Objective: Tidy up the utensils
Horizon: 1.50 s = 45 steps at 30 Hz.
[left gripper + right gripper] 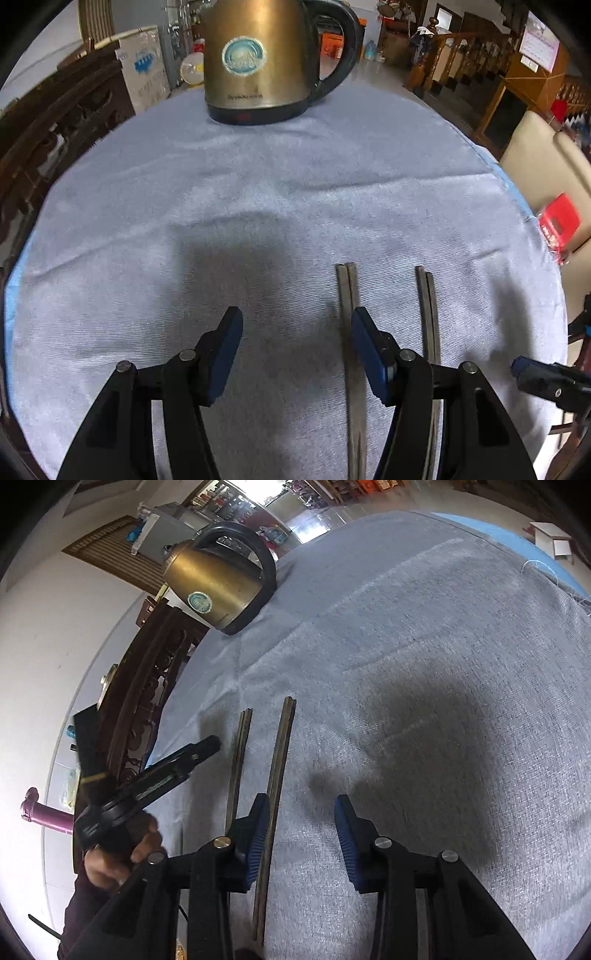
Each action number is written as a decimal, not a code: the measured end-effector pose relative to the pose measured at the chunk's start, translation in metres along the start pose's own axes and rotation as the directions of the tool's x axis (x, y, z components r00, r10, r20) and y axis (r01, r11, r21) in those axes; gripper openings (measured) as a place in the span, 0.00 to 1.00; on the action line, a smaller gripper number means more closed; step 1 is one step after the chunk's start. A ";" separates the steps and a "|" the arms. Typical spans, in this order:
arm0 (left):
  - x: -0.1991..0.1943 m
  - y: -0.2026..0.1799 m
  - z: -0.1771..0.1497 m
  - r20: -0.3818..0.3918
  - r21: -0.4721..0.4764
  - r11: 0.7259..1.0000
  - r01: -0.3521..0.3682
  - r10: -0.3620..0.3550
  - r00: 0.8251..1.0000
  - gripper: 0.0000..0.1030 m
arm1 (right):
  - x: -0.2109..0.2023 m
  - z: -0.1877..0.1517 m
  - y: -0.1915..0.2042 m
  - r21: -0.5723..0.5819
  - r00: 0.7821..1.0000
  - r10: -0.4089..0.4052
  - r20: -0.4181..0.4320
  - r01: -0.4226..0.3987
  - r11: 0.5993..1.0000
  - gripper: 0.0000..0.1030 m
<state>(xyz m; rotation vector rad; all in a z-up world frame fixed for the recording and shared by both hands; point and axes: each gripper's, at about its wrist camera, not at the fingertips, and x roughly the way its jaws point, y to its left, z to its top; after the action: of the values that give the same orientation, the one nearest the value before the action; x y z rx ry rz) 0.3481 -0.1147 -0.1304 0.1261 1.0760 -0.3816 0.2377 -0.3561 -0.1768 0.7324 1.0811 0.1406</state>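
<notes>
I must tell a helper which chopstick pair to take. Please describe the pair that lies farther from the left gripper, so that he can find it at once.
Find the brass-coloured kettle at the far end of the grey-blue tablecloth. Near the front edge, two dark pairs of chopsticks lie parallel, pointing toward the kettle. The wanted pair lies on the right, beside the right gripper's pad; the other pair lies left of it.

You work at a table under a pale grey-blue cloth (280,173). A brass-coloured electric kettle (258,62) stands at its far edge. Carved dark wooden furniture (55,122) flanks your left, a wooden stair railing (454,55) and cream chair (535,162) your right; the wall (48,635) is white.
</notes>
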 end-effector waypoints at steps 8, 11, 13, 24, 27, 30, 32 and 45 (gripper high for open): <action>0.019 0.000 -0.006 -0.037 0.014 1.000 0.006 -0.005 0.999 0.61 | 0.007 -0.001 0.004 -0.007 1.000 -0.010 -0.006 0.010 1.000 0.38; 0.021 -0.001 -0.006 -0.038 0.014 1.000 0.013 -0.012 0.999 0.61 | 0.009 -0.001 0.005 -0.009 1.000 -0.014 -0.006 0.014 1.000 0.38; 0.020 -0.005 -0.007 -0.037 0.026 0.999 0.018 -0.017 0.999 0.61 | 0.011 -0.002 0.005 -0.006 1.000 -0.021 -0.008 0.021 1.000 0.38; 0.012 0.019 -0.022 -0.014 0.097 0.995 0.010 -0.009 1.000 0.47 | 0.016 -0.001 0.012 -0.038 0.999 -0.044 -0.016 0.043 0.998 0.38; 0.001 0.042 -0.032 -0.014 0.058 0.998 0.032 -0.031 0.999 0.42 | 0.022 0.001 0.017 -0.055 0.998 -0.050 -0.025 0.048 0.997 0.38; -0.007 0.064 -0.042 -0.018 0.008 0.993 0.119 -0.119 0.993 0.42 | 0.025 0.002 0.024 -0.084 0.998 -0.058 -0.025 0.055 0.995 0.38; -0.009 0.073 -0.044 -0.019 -0.026 0.988 0.151 -0.152 0.988 0.42 | 0.028 0.005 0.029 -0.096 0.997 -0.067 -0.024 0.065 0.993 0.38; -0.003 0.066 -0.035 0.010 -0.056 0.996 0.071 -0.071 0.997 0.36 | 0.031 0.007 0.026 -0.072 0.997 -0.077 -0.028 0.074 0.995 0.38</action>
<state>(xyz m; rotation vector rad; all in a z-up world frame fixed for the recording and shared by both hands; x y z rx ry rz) 0.3423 -0.0427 -0.1502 0.0363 1.0840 -0.4151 0.2651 -0.3261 -0.1824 0.6268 1.1257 0.1250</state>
